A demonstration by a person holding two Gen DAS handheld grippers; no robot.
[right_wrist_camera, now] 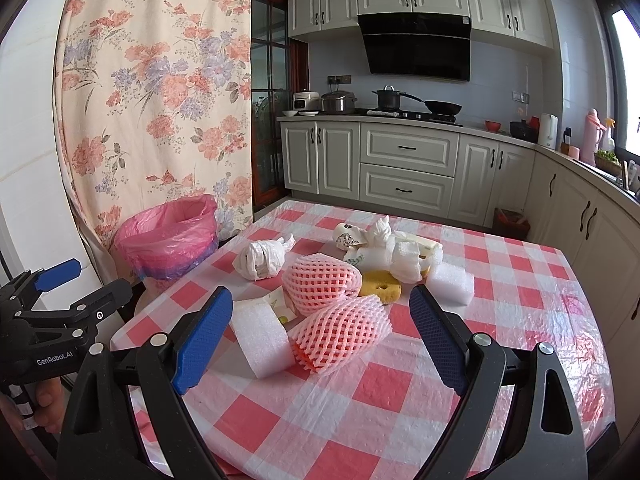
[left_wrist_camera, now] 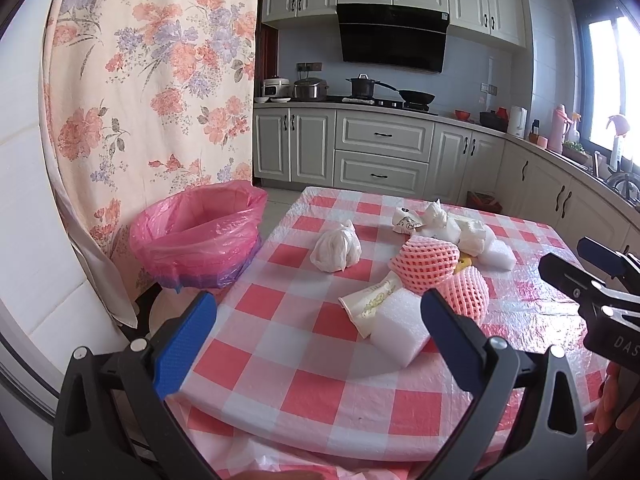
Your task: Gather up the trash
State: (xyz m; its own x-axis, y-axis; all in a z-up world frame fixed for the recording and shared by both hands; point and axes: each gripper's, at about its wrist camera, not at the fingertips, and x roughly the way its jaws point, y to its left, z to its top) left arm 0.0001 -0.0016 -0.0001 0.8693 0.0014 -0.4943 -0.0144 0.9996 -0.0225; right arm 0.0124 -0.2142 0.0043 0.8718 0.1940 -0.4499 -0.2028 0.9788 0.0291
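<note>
Though both claws spread empty: checked tablecloth [right_wrist_camera: 360,392] w/ trash, kitchen cabinets [right_wrist_camera: 404,168] behind.

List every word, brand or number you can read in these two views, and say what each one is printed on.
"GenRobot.AI": on the body of the left gripper, seen in the right wrist view.
"DAS", cut off by the picture edge: on the body of the right gripper, seen in the left wrist view.
The print on the paper cups and the sticker on the range hood are too small to read.
</note>
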